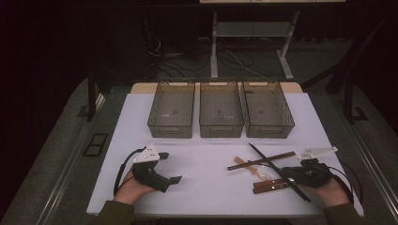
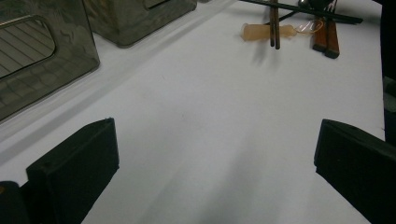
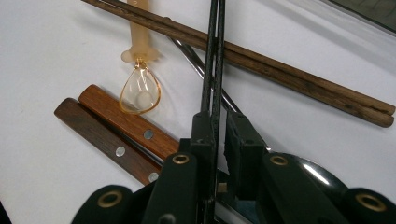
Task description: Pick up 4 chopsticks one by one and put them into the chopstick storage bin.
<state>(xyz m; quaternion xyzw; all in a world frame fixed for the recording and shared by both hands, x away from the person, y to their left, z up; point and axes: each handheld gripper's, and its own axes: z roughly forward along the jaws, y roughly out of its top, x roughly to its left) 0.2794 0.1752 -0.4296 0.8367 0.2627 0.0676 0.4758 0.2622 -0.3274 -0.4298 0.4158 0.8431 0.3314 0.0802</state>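
Here our right gripper has its jaws clamped on the black chopsticks, which slant across the brown wooden chopsticks on the near right of the white table. Our left gripper rests wide open with nothing between its jaws, well apart from the utensils.
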